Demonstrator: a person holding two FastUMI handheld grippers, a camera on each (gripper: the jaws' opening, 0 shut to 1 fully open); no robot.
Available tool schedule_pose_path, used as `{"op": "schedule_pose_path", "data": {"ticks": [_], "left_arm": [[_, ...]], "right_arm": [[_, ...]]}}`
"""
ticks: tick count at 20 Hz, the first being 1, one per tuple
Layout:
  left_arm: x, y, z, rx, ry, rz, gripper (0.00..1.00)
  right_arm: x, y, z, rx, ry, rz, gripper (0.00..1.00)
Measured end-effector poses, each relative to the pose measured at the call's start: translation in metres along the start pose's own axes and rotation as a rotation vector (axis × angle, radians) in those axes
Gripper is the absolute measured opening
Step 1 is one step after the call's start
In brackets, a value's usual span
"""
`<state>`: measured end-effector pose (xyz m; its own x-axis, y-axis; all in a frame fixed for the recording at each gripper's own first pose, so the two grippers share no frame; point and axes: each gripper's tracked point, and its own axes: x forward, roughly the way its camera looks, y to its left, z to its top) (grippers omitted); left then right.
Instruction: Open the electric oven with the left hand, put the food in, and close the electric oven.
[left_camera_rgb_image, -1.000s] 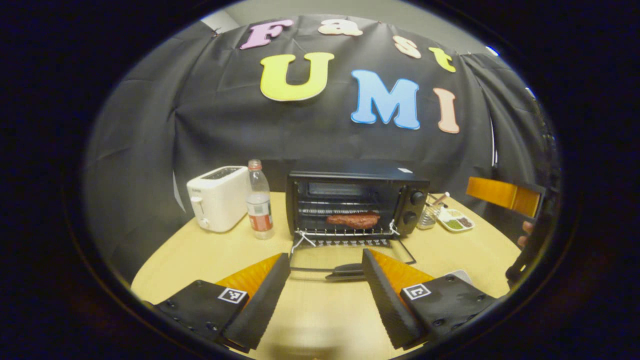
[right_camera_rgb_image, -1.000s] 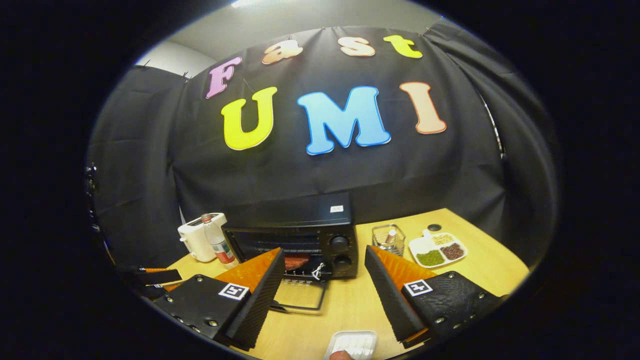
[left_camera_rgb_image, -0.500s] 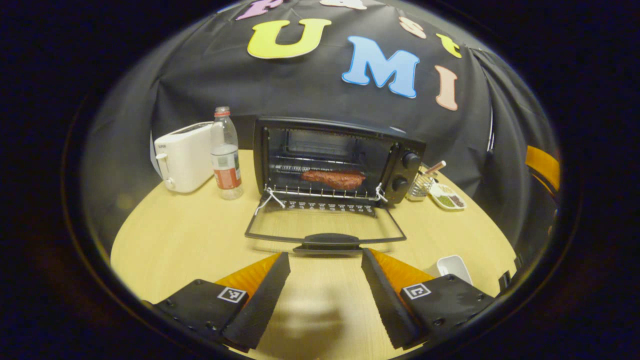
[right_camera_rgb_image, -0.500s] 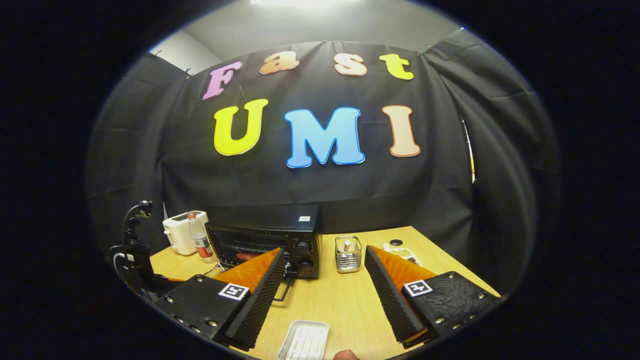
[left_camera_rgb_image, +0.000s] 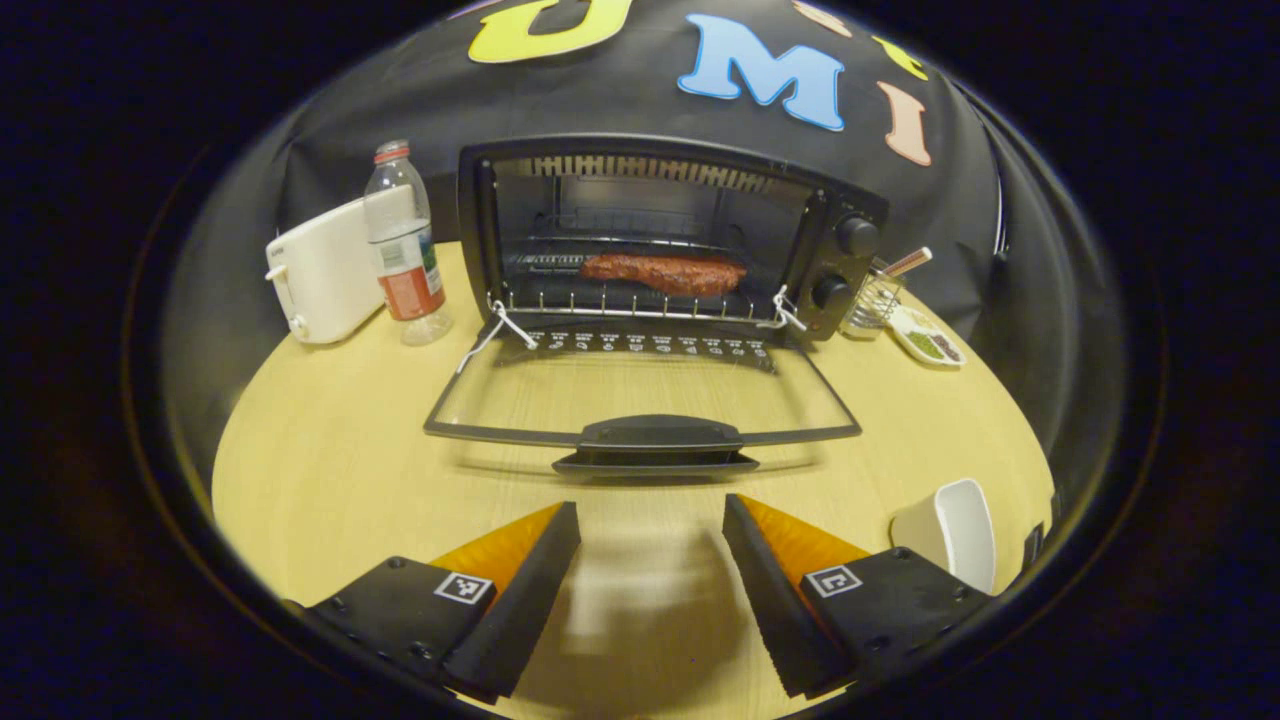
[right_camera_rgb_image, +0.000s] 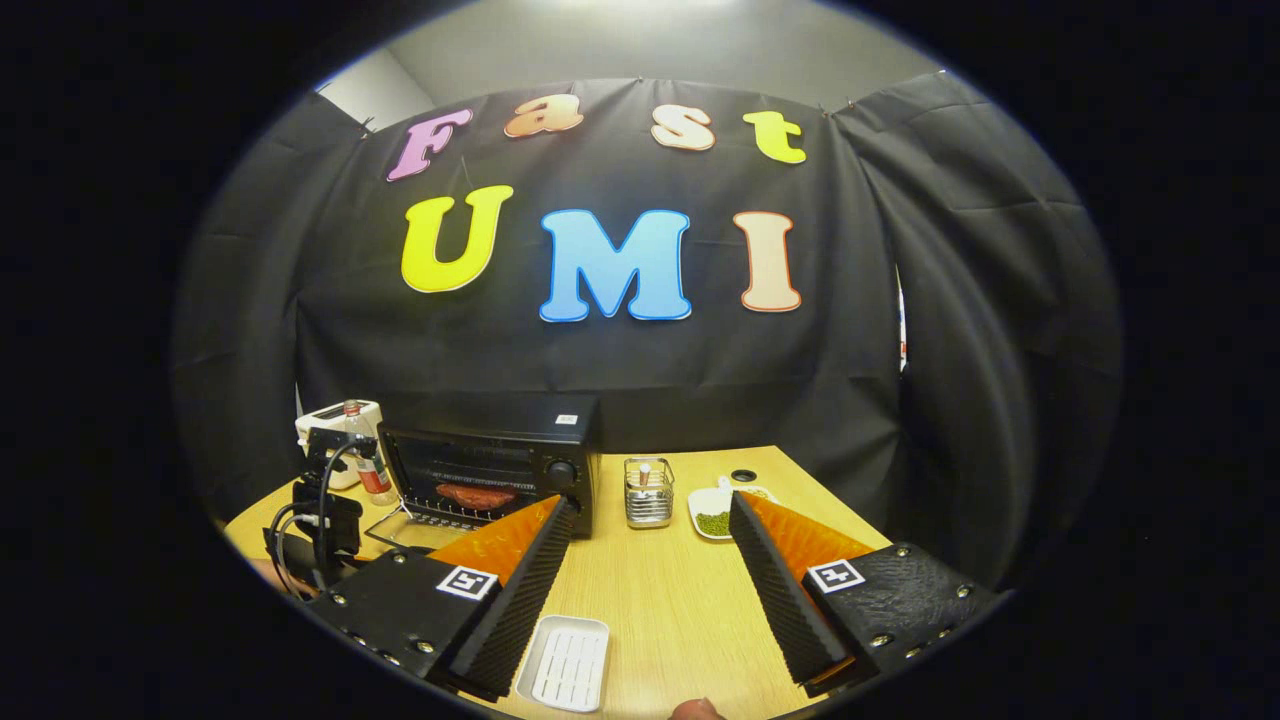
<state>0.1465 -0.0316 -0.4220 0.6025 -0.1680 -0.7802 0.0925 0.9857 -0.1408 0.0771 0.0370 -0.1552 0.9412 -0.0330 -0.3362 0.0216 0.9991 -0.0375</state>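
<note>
The black electric oven (left_camera_rgb_image: 660, 170) stands open, its glass door (left_camera_rgb_image: 640, 390) lying flat toward me with the handle (left_camera_rgb_image: 655, 440) at the front edge. A reddish-brown piece of meat (left_camera_rgb_image: 665, 273) lies on the wire rack inside. My left gripper (left_camera_rgb_image: 650, 515) is open and empty, low over the table just in front of the door handle, not touching it. In the right gripper view the oven (right_camera_rgb_image: 500, 450) with the meat (right_camera_rgb_image: 475, 495) sits farther off at the left. My right gripper (right_camera_rgb_image: 650, 510) is open and empty, held back over the table. The left gripper (right_camera_rgb_image: 320, 520) with its cables shows before the door.
A white toaster (left_camera_rgb_image: 315, 270) and a plastic bottle (left_camera_rgb_image: 405, 250) stand left of the oven. A wire basket (left_camera_rgb_image: 875, 300) and a divided dish (left_camera_rgb_image: 930, 345) sit to its right. An empty white tray (right_camera_rgb_image: 565, 665) lies near the table's front, below my right gripper.
My left gripper has moved forward and down toward the open door's handle. My right gripper has drawn back from the oven, which now looks smaller and farther left.
</note>
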Motion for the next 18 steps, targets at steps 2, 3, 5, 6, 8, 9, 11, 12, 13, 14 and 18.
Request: {"op": "schedule_pose_path", "data": {"ticks": [2,3,5,6,8,9,11,12,13,14,18], "left_arm": [[0.007,0.0,-0.003,0.011,0.02,0.009,1.0],[0.012,0.0,0.002,0.031,0.003,0.012,0.98],[0.015,-0.002,0.003,0.057,0.006,0.02,0.97],[0.018,-0.002,0.005,0.068,0.002,0.024,1.0],[0.019,-0.003,0.008,0.066,-0.006,0.043,0.97],[0.021,-0.003,0.007,0.056,-0.009,0.047,0.97],[0.02,-0.002,0.008,0.053,-0.016,0.053,0.97],[0.018,-0.003,0.01,0.06,-0.019,0.056,0.97],[0.016,-0.003,0.011,0.065,-0.025,0.056,0.97],[0.014,-0.003,0.013,0.062,-0.033,0.054,0.97],[-0.001,-0.005,0.026,0.051,-0.077,0.048,0.97]], "right_arm": [[-0.003,-0.006,0.0,-0.002,0.004,-0.019,0.97],[-0.004,-0.009,0.0,-0.001,0.006,-0.027,0.97],[-0.005,-0.014,-0.001,0.003,0.01,-0.042,0.97],[-0.005,-0.015,-0.001,0.004,0.012,-0.047,0.97],[-0.006,-0.017,-0.002,0.004,0.016,-0.054,0.97],[-0.006,-0.017,-0.003,0.003,0.016,-0.055,0.97],[-0.004,-0.015,-0.003,0.004,0.015,-0.051,0.97],[-0.003,-0.013,-0.001,0.004,0.014,-0.046,0.97],[-0.003,-0.011,-0.001,0.002,0.013,-0.04,0.97],[-0.003,-0.009,-0.001,0.0,0.01,-0.033,0.97],[0.003,0.002,0.0,0.0,0.01,0.001,0.97]]}}
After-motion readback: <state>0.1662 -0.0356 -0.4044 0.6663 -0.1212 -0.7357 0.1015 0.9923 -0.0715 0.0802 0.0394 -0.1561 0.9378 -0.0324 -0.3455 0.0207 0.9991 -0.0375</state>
